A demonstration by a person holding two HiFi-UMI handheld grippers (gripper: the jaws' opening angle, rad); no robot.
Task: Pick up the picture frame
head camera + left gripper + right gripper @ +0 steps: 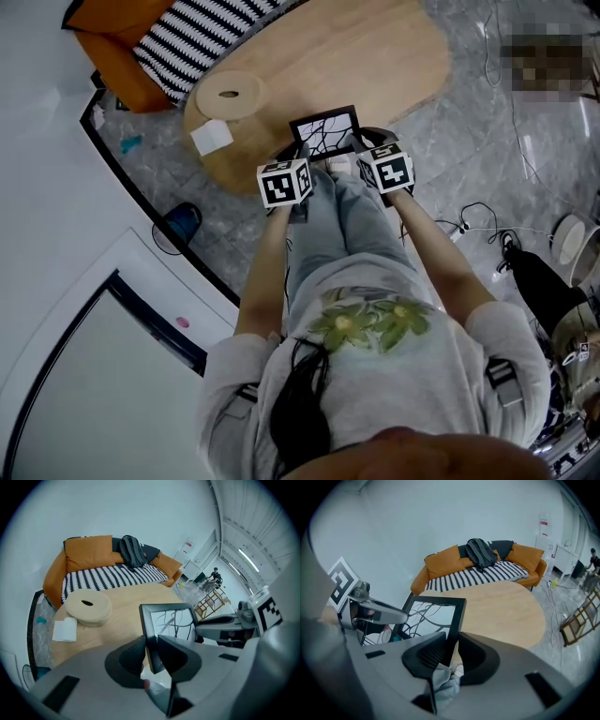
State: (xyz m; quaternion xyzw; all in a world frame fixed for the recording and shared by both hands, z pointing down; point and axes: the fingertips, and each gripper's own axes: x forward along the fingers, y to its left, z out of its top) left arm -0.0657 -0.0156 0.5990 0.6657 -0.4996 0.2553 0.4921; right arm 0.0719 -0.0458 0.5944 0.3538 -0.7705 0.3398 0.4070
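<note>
Table (pixel 375 56): light wood, rounded, mostly bare. Frame (pixel 325 131) looks to be off it. It has a black edge and a white pic w/ dark branch lines. It's held in the air at the table's near rim, above the person's knees, face tilted up.

L gripper (pixel 151 639) is clamped low on the frame's left edge, both pads tight on the black moulding. R gripper (pixel 452 634) is clamped the same way on the right edge. Trouser cloth shows under both.

So the grasp is done on both sides, and the lift looks done or nearly so. Left to do, as I judge it: keep the frame level & steady, maybe bring it further clear of the rim.

Around:
- Sofa (pixel 117 66): orange w/ a striped cover, past the table's far end, well apart.
- Backpack (pixel 131 550): dark, on the sofa back.
- Disc (pixel 230 94): pale, round, slot in the top, at the table's left end.
- Tissue (pixel 212 137): white block just beside the disc. Both are left of the frame & apart from it.
- Cables (pixel 473 216): on the floor to the person's right.

Nothing blocks the frame. The only close thing is the table rim. Risk, I'd say: w/ two grips on one thin frame, an uneven pull could twist it or slip a pad.
</note>
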